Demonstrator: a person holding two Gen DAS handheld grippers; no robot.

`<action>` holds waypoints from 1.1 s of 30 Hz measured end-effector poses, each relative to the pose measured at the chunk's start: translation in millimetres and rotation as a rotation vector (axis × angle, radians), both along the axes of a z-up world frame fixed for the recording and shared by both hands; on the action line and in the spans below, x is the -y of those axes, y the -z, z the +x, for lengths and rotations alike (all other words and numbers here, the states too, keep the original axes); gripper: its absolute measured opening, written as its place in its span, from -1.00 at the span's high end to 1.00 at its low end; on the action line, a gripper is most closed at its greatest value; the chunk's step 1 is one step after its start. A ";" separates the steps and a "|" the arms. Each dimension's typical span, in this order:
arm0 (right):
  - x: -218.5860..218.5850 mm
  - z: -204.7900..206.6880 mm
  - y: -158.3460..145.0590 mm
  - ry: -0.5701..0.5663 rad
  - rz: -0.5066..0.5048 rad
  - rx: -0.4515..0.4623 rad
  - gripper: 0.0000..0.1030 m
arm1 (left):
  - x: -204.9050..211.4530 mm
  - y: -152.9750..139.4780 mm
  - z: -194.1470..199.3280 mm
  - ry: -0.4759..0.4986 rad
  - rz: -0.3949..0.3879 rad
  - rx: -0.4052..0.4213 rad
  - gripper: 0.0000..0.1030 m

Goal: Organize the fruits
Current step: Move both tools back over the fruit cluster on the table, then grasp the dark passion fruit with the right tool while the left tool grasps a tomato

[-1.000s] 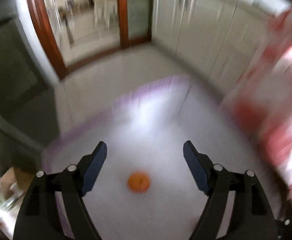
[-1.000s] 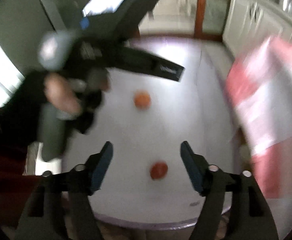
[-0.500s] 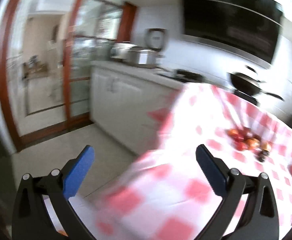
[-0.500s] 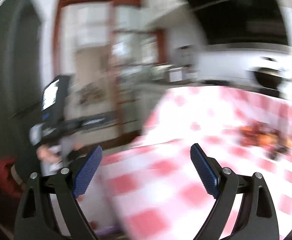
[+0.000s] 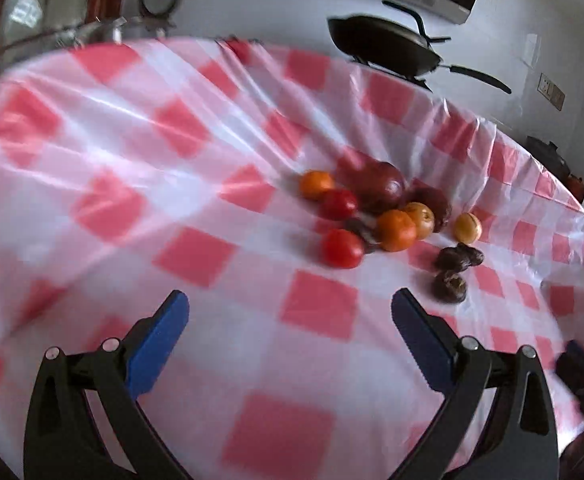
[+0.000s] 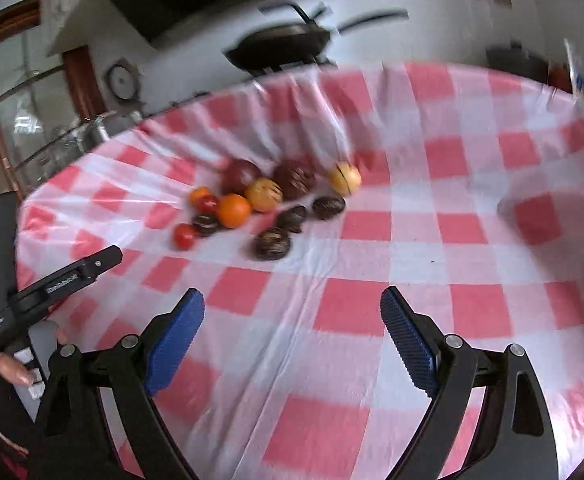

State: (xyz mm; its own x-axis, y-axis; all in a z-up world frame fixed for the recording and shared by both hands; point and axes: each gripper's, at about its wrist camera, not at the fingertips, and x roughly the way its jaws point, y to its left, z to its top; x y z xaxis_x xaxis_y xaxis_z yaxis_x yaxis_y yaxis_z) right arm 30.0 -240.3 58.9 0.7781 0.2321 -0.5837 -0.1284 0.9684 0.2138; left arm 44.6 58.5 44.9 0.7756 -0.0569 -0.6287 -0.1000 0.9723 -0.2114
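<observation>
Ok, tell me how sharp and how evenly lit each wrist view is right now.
Left wrist view: motion blur smears the checked tablecloth, worst at left; window glare streaks across its folds; the fruit pile is soft but readable. Right wrist view: the pan and far cloth edge are streaked, the gripper fingers stay crisp. Both views bend at the fisheye rim.

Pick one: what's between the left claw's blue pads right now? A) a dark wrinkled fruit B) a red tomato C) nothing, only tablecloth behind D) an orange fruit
C: the left claw stands wide open with only the checked tablecloth showing in the gap; the pile of fruit lies farther ahead, untouched.
</observation>
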 end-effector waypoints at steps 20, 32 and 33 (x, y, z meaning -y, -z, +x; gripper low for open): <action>-49.5 106.5 17.2 -0.060 -0.180 -0.211 0.17 | -8.7 21.2 12.8 0.056 -0.179 -0.051 -0.97; -33.7 116.9 21.9 -0.059 -0.018 -0.220 0.17 | 37.3 30.4 101.7 0.171 0.056 -0.209 -0.63; -33.8 117.1 21.6 -0.060 -0.015 -0.221 0.17 | 39.6 31.4 105.3 0.175 0.075 -0.215 -0.60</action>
